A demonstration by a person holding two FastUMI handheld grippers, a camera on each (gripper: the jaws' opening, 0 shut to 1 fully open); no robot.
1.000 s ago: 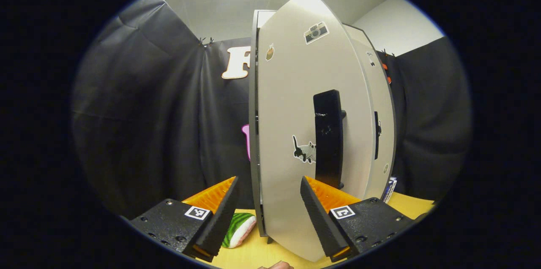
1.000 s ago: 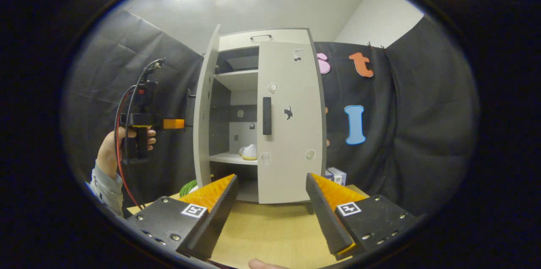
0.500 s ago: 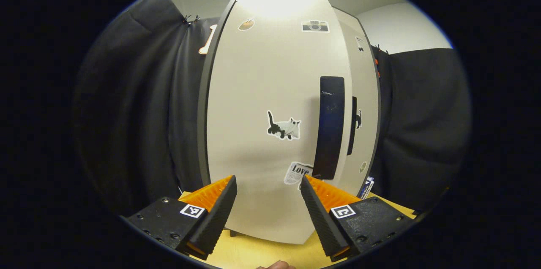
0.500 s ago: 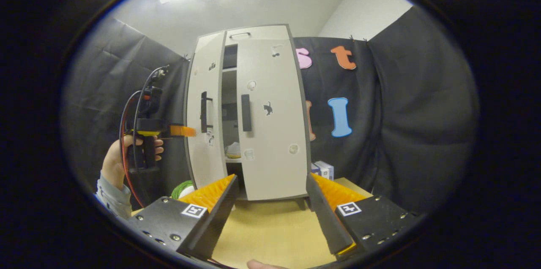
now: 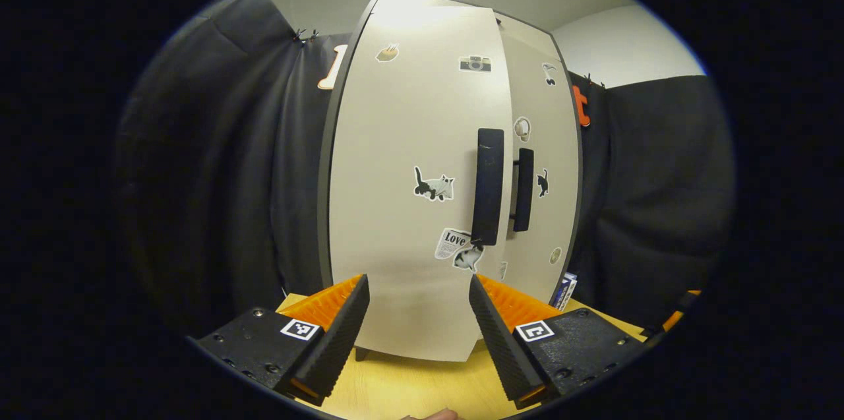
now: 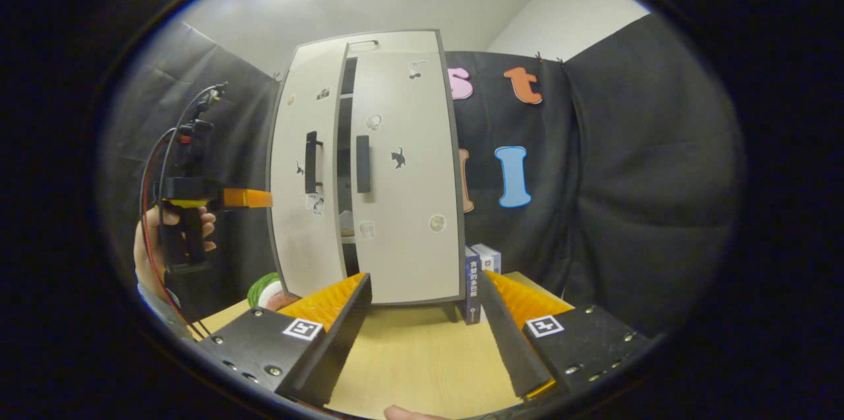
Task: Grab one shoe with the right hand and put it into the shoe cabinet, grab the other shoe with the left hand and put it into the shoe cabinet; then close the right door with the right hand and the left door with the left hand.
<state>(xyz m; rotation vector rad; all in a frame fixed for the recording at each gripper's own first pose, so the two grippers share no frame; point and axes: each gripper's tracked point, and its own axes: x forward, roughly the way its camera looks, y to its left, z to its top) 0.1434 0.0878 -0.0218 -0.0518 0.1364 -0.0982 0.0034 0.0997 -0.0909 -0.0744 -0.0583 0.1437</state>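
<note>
Two doors of the shoe cabinet (image 6: 369, 169) are almost shut, with a thin dark gap left between them. In the right gripper view, going from left to right, a hand (image 6: 146, 245) holds the left gripper (image 6: 254, 198) with its tip near the left door (image 6: 303, 209), then comes the gap, then the right door (image 6: 409, 196), then some boxes (image 6: 480, 275) beside the cabinet on the table (image 6: 422, 360). A bit of a white shoe (image 6: 344, 219) peeks through the gap.

In the left gripper view, the left gripper (image 5: 419, 314) has its jaws spread wide with nothing between them. The left door (image 5: 409, 196) stands just past the tips.

The right gripper (image 6: 425, 314) also has its jaws spread and holds nothing. The cabinet stands well apart from it.

A second ago the left door stood wide open. Now it has swung nearly closed, and the gap is much thinner.
</note>
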